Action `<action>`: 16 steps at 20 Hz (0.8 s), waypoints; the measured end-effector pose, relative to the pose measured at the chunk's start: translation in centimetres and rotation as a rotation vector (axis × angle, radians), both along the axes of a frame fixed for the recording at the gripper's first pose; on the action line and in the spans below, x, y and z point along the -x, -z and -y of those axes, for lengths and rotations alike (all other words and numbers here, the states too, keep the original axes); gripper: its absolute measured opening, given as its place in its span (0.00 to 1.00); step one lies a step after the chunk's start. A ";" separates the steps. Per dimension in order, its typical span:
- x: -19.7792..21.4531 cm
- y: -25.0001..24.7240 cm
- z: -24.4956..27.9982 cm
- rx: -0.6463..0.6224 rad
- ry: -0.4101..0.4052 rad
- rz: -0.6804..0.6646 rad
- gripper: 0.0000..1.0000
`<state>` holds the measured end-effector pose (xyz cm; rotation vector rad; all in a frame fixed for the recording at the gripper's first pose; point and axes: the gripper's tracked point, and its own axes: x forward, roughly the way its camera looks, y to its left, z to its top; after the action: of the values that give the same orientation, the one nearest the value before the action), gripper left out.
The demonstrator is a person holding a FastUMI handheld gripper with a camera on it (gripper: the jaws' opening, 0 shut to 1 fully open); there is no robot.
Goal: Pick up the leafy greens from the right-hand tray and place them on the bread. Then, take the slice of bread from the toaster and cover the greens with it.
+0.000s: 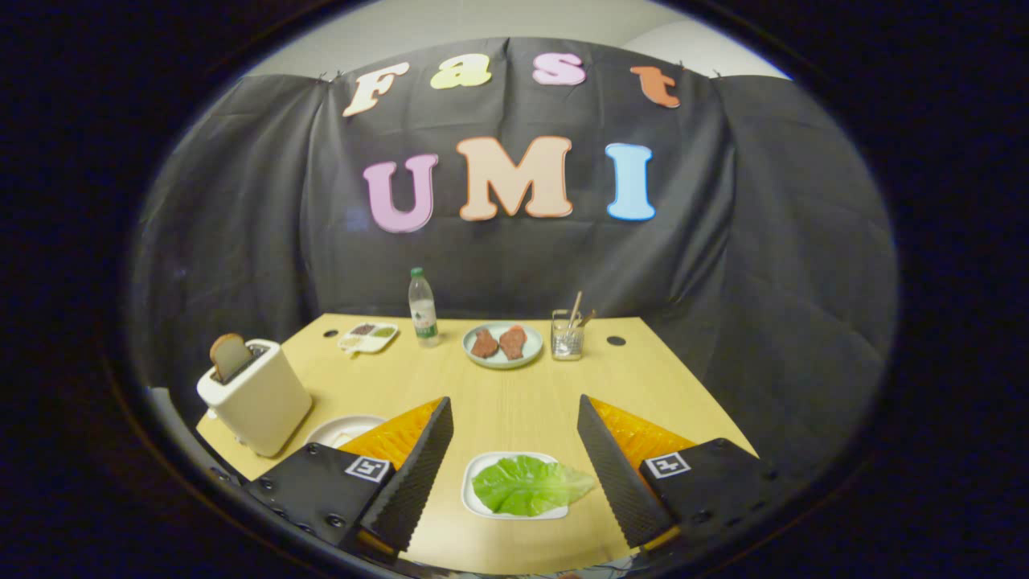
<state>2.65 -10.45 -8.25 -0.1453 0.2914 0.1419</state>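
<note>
Above the tabletop (498,402), claw (514,466) spread wide and empty — poised over leafy greens (526,485) lying flat on a white tray (474,470) between the fingers; bread slice (230,355) upright in the toaster (257,398) — ready for lifting.

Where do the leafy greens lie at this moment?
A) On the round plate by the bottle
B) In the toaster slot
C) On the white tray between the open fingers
C: the leafy greens rest on the white tray between the open hand-held gripper fingers.
</note>
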 end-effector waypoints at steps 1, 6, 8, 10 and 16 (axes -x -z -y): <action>-0.2 1.0 0.8 0.015 -0.021 -0.035 0.99; -1.8 5.4 4.1 0.036 -0.131 -0.207 0.99; -2.9 7.1 5.5 0.036 -0.160 -0.277 0.99; -3.5 9.6 6.4 0.036 -0.193 -0.382 0.99; -5.2 15.4 8.3 0.027 -0.276 -0.618 0.98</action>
<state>7.85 -18.70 -23.62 -0.1656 0.8901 0.4591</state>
